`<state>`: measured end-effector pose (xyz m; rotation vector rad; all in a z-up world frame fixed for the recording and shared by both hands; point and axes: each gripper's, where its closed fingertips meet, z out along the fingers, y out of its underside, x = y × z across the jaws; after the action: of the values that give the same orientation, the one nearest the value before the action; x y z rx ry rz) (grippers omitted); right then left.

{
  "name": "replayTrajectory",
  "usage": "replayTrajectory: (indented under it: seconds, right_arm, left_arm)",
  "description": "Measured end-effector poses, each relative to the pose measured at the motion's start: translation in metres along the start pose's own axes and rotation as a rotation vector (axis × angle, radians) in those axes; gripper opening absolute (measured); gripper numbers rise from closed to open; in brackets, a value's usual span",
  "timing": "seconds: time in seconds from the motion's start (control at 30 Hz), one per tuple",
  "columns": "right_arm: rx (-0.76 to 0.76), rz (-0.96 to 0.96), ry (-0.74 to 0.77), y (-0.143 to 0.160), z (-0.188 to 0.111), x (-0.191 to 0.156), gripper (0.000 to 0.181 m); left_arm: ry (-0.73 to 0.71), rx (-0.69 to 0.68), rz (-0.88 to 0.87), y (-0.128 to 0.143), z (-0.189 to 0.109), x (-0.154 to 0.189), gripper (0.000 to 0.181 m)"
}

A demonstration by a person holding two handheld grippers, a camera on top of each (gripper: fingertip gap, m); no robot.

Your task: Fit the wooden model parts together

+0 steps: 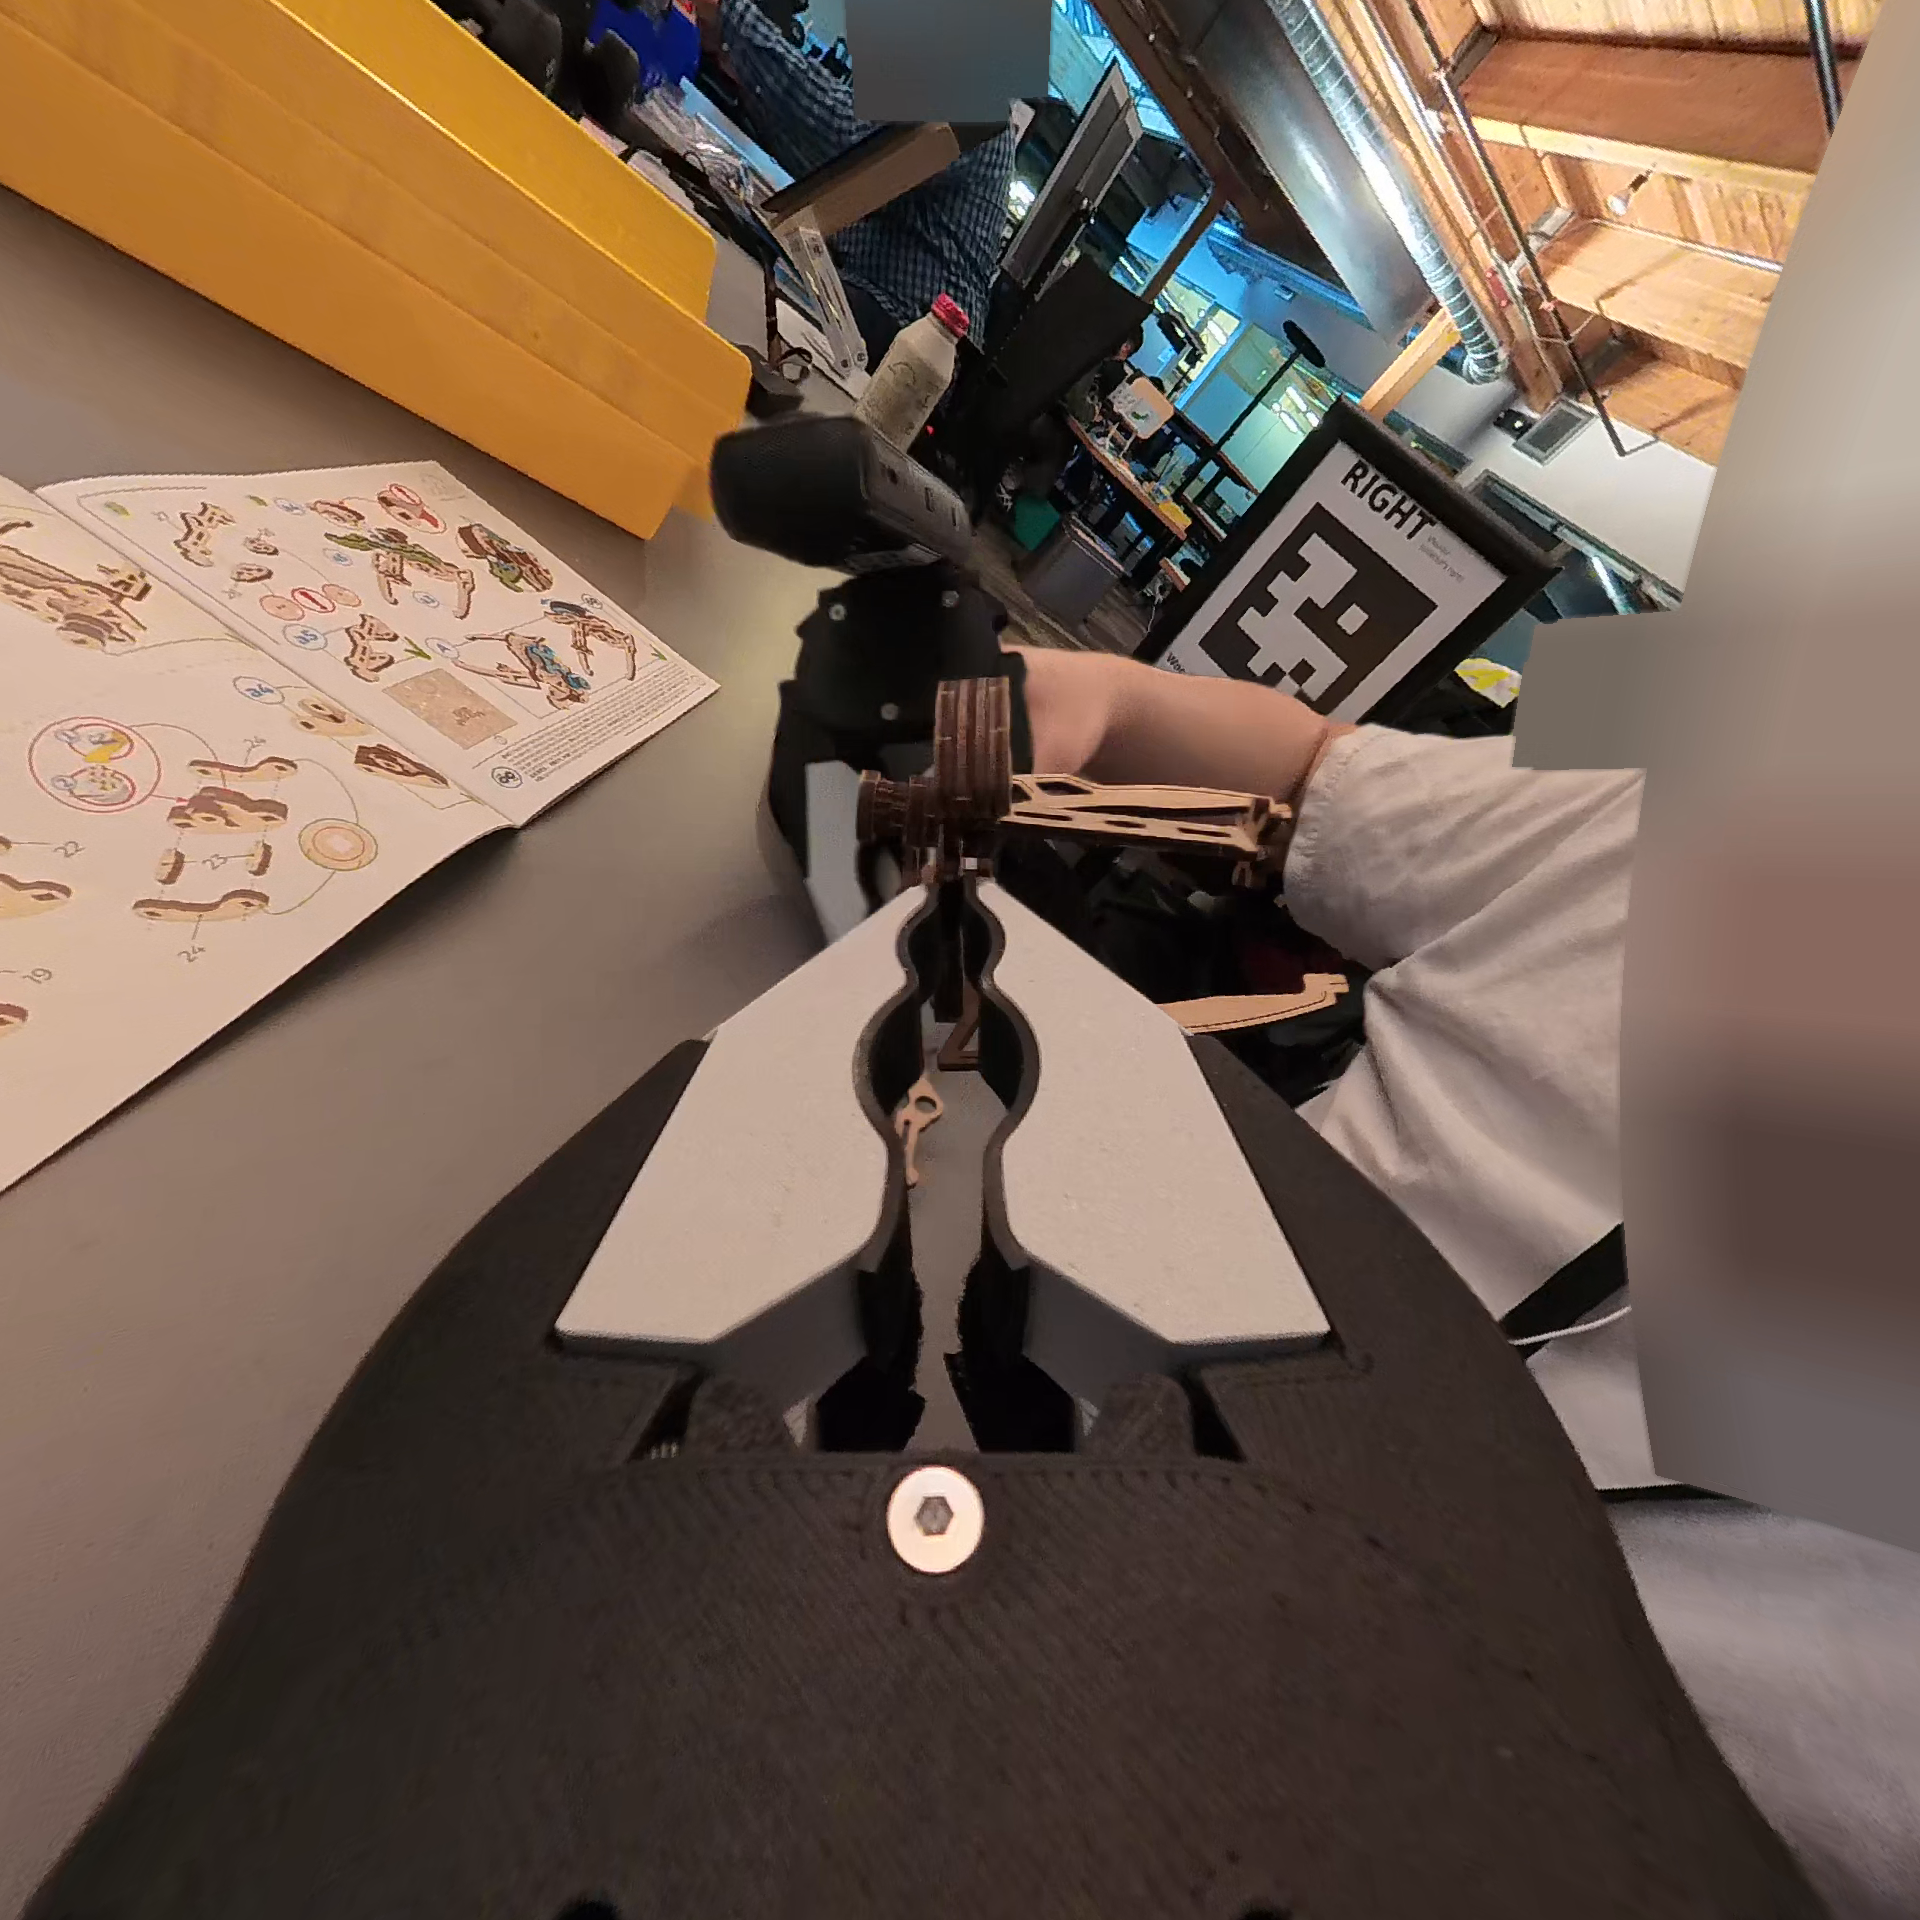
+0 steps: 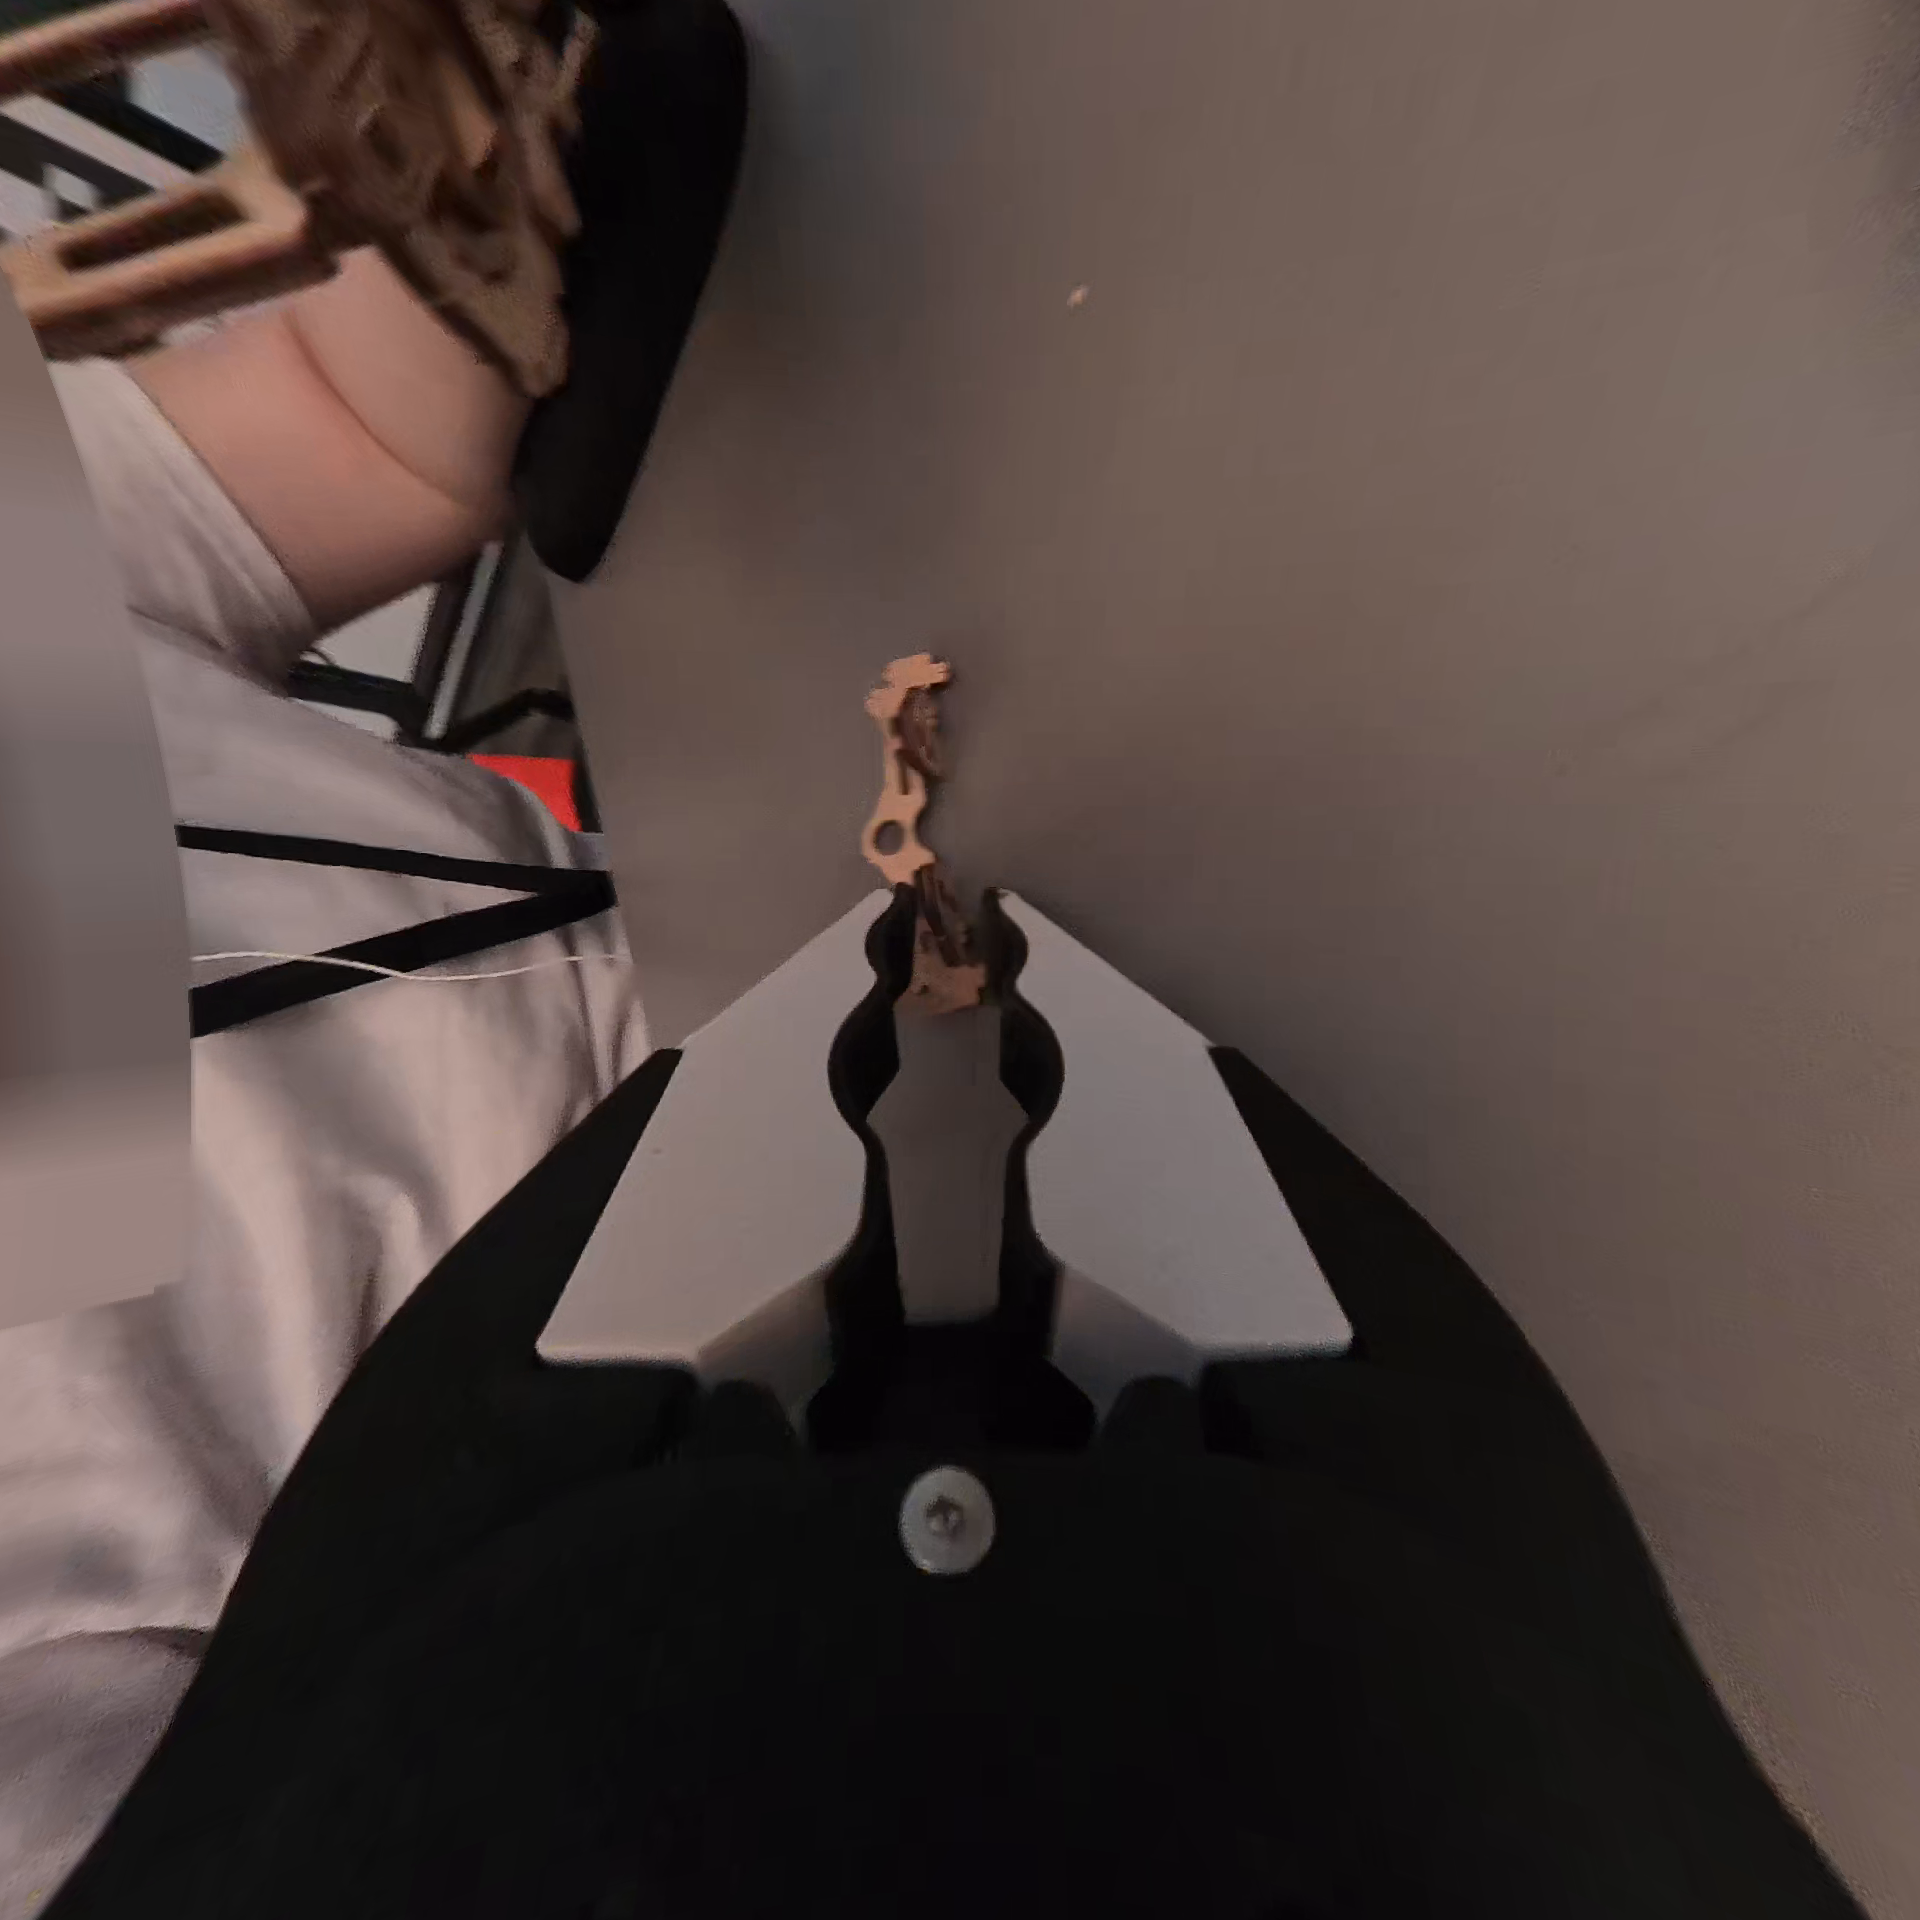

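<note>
My left gripper (image 1: 956, 883) is shut on the wooden model (image 1: 971, 758), a stack of brown layers with a pale cut-out limb (image 1: 1143, 816) pointing right, and holds it above the grey table (image 1: 468, 1039). The model shows blurred at the top left of the right wrist view (image 2: 416, 156). My right gripper (image 2: 943, 899) is low over the table (image 2: 1351, 623). Its fingers stand closely around the near end of a small pale wooden part (image 2: 896, 831) with a round hole. The left pad is at the part and a thin gap shows at the right pad. The right gripper's black body (image 1: 894, 665) shows beyond the model.
An open instruction booklet (image 1: 260, 727) lies to the left, with yellow bins (image 1: 364, 208) behind it. A bottle (image 1: 914, 364) stands at the table's far edge. A person's sleeve (image 1: 1455, 935) fills the right. A wood crumb (image 2: 1077, 298) lies farther off. Across from one pair of fingers to the other is roughly 12 cm.
</note>
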<state>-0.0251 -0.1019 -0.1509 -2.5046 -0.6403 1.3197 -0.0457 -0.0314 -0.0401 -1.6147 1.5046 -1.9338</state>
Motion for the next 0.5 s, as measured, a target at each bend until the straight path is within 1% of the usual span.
replayTrajectory:
  seconds: [0.13,0.2,0.27,0.3,0.33,0.4,0.47,0.5]
  right_arm:
    - [-0.034,-0.107,0.093,-0.011,-0.006,0.015,0.011]
    - [-0.03,-0.114,0.157,-0.017,-0.01,0.027,0.0]
    - [-0.04,-0.135,0.15,-0.018,-0.011,0.027,0.001]
    - [-0.021,-0.154,0.159,-0.021,-0.013,0.027,0.007]
    - [0.012,-0.166,0.17,-0.024,-0.016,0.027,0.013]
    - [0.11,-0.24,0.185,-0.035,-0.026,0.022,0.015]
    - [0.246,-0.393,0.201,-0.045,-0.039,0.008,0.018]
    - [0.305,-0.474,0.19,-0.046,-0.044,-0.003,0.028]
  left_arm:
    - [-0.001,0.004,-0.002,-0.001,-0.001,-0.001,0.0]
    - [0.003,0.004,-0.005,0.0,-0.001,-0.001,0.0]
    - [0.001,0.007,-0.004,-0.001,-0.002,-0.002,0.0]
    - [0.0,0.01,-0.004,-0.002,-0.003,-0.002,0.0]
    - [-0.003,0.014,-0.003,-0.003,-0.004,-0.002,0.0]
    - [-0.007,0.028,-0.001,-0.006,-0.007,-0.002,0.0]
    - [-0.003,0.041,-0.002,-0.009,-0.009,-0.002,0.0]
    - [-0.005,0.044,-0.003,-0.009,-0.01,-0.002,0.0]
